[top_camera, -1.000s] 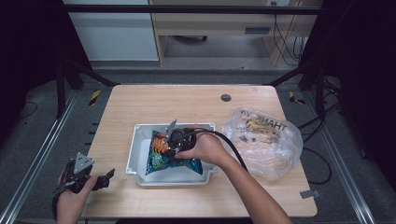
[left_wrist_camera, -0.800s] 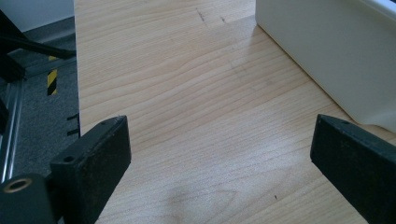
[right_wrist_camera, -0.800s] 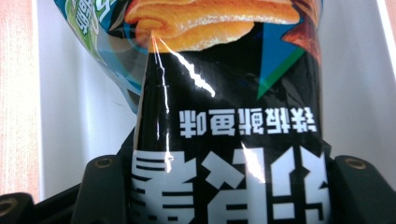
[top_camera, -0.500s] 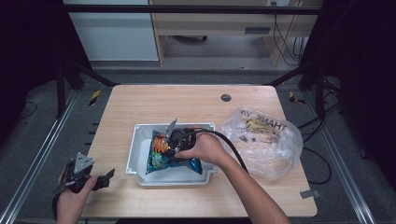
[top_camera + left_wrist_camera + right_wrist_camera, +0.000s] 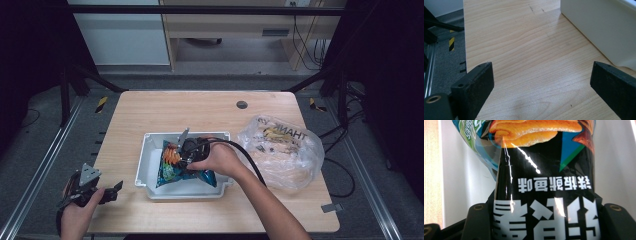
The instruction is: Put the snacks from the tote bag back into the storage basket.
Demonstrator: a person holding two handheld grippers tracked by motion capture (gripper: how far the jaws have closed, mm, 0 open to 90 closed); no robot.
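Light wood surface (image 5: 150, 115) inside a dark metal frame, grey floor around it, pale cabinets beyond the far edge. A white rectangular tray (image 5: 142, 162) sits near the middle of the surface, toward the person's side. Inside it lies a crisps bag (image 5: 170, 167), blue and black with orange crisps printed on it and white characters on the black panel. The right tongs (image 5: 186, 152) are down in the tray on the bag, the right hand (image 5: 220, 160) wrapped over them, black cable arcing back along the forearm. In the right gripper view the bag (image 5: 544, 182) runs down between the two black jaws and its glossy film fills the gap, so the tongs are clenched on it. To the right of the tray, a crumpled clear plastic bag (image 5: 285, 147) with dark lettering and some small items inside. The left tongs (image 5: 107, 190) are held at the near left corner of the surface, well apart from the tray, jaws spread wide with bare wood between them and the tray wall (image 5: 599, 27) just beyond the right jaw.
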